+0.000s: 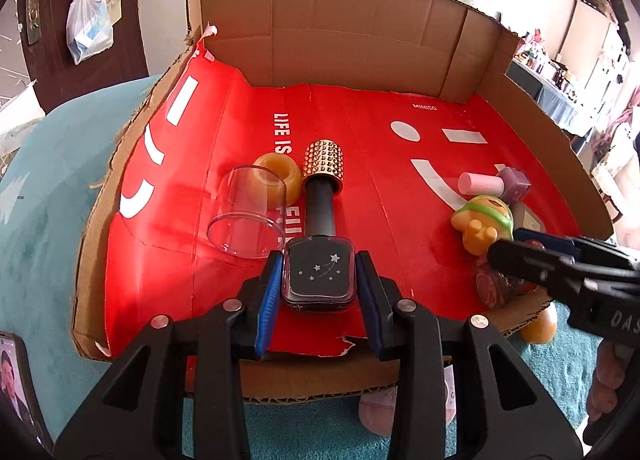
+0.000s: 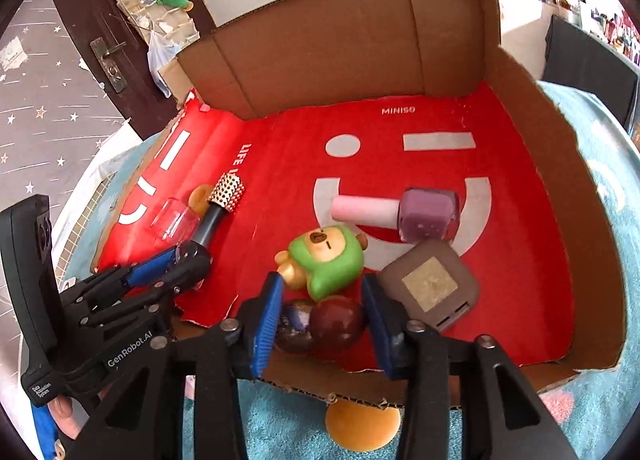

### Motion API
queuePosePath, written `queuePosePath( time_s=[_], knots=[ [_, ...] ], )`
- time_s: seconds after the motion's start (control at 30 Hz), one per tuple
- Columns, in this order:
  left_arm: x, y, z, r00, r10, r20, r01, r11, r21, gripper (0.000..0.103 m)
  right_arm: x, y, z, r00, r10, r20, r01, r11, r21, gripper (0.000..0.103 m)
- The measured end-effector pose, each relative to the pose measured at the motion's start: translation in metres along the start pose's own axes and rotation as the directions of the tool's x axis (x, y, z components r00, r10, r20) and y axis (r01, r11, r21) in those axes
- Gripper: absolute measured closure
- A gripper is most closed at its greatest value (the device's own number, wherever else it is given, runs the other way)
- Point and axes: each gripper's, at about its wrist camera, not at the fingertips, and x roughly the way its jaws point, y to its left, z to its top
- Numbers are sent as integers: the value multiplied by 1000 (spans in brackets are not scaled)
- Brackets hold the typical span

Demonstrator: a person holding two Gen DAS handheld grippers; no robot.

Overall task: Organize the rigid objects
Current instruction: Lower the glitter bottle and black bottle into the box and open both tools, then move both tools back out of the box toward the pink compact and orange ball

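While gripped:
left hand-held gripper (image 1: 318,280): clamps glossy square black bottle (image 1: 319,274), studded gold cap.
right hand-held gripper (image 2: 320,308): part-open around round maroon object (image 2: 334,324), contact unclear.

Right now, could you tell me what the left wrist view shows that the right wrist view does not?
Only the left wrist view shows the star print on the black bottle between the left gripper's pads, and a phone at the lower left edge. Only the right wrist view shows the whole brown square case and the dark red ball between the right gripper's pads, not clearly pressed. Both show the red box floor, clear cup, green-hooded bear, pink-capped bottle and gold studded cap.
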Motion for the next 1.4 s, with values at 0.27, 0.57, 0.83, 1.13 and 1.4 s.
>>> queuePosePath(
  time_s=[0.27, 0.57, 0.83, 1.13, 1.4],
  knots=[
    [-3, 0, -2, 1000, 10, 7, -10, 1000, 5, 69, 1, 1, -4, 1000, 9, -10, -9, 1000, -2, 46],
    [-31, -6, 1, 993, 41, 108, -45, 998, 35, 36, 2, 2, -5, 1000, 13, -11, -13, 1000, -5, 44],
    [-37, -6, 0, 993, 43, 109, -46, 999, 26, 36, -1, 3, -6, 1000, 12, -3, -12, 1000, -6, 44],
    [-48, -7, -4, 991, 55, 119, -57, 998, 17, 33, -15, 6, -9, 999, 21, 26, -21, 1000, -10, 39],
    [-63, -8, -10, 989, 59, 139, -61, 998, 8, 19, -35, 8, -16, 997, 18, 73, -17, 1000, -17, 32]
  ],
)
